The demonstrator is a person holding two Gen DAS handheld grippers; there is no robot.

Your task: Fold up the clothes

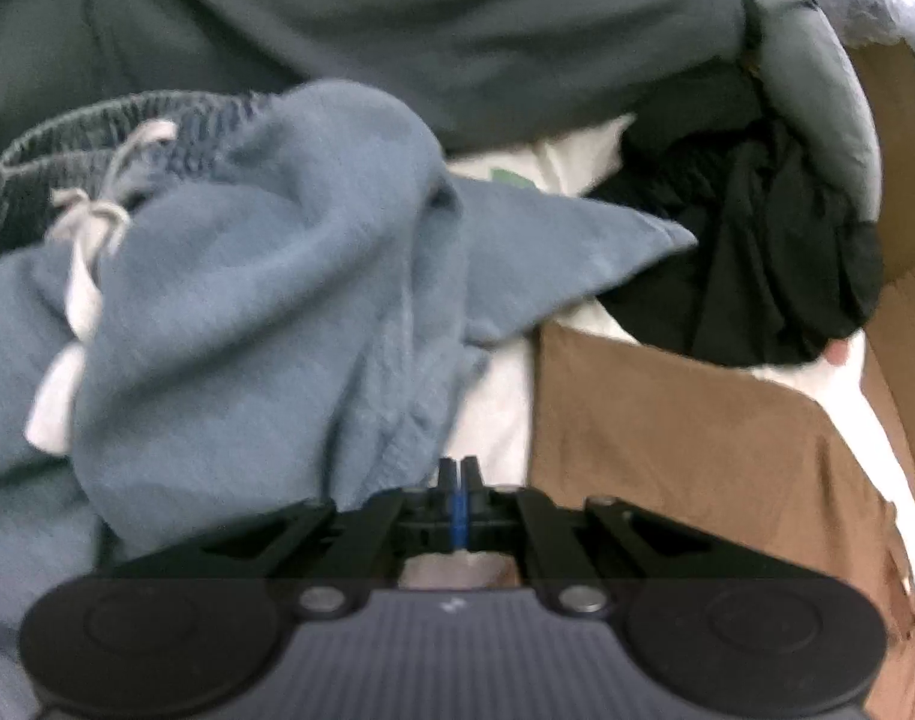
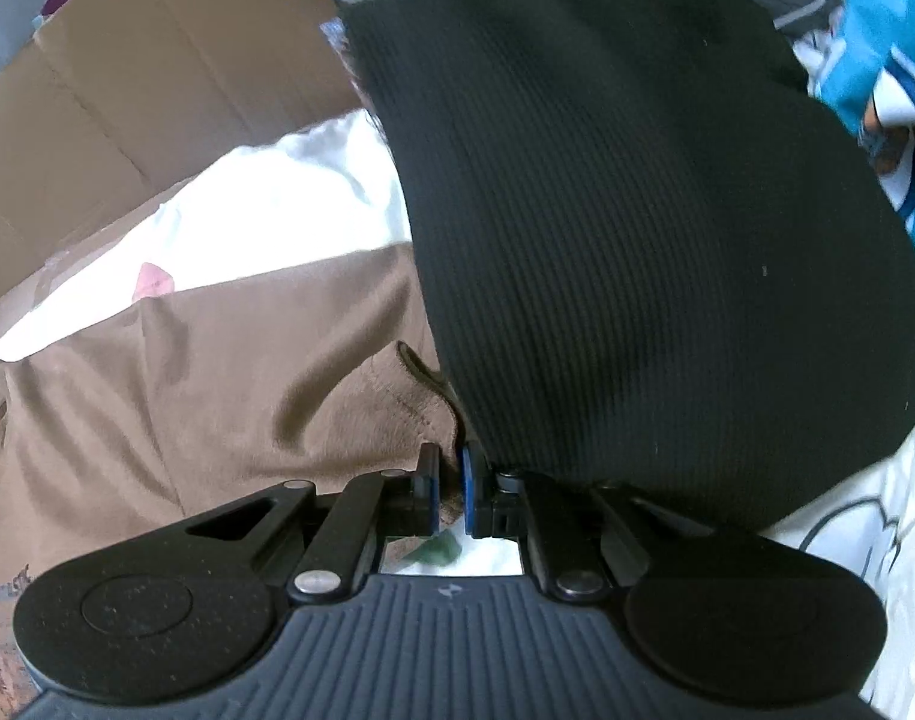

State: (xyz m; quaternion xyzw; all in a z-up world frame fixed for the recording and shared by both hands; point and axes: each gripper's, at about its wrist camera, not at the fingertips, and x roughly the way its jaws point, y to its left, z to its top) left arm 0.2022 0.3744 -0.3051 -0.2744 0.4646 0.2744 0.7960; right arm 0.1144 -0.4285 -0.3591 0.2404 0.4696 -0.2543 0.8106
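Two grippers work over heaped laundry. The left gripper [image 1: 459, 468] is clenched, its tips against blue sweatpants [image 1: 259, 312] beside a brown cloth [image 1: 697, 426]. The right gripper [image 2: 449, 462] pinches the brown cloth's [image 2: 217, 384] edge, crowded by a black ribbed garment [image 2: 637, 228] near a cardboard box [image 2: 127, 90].

Clothes heaped, unfolded

Blue drawstring shorts [image 1: 247, 312] are seen crumpled across the left of the left wrist view; a brown garment [image 1: 697, 438] lies lower right, and black ribbed fabric [image 2: 637, 240] fills the right wrist view.
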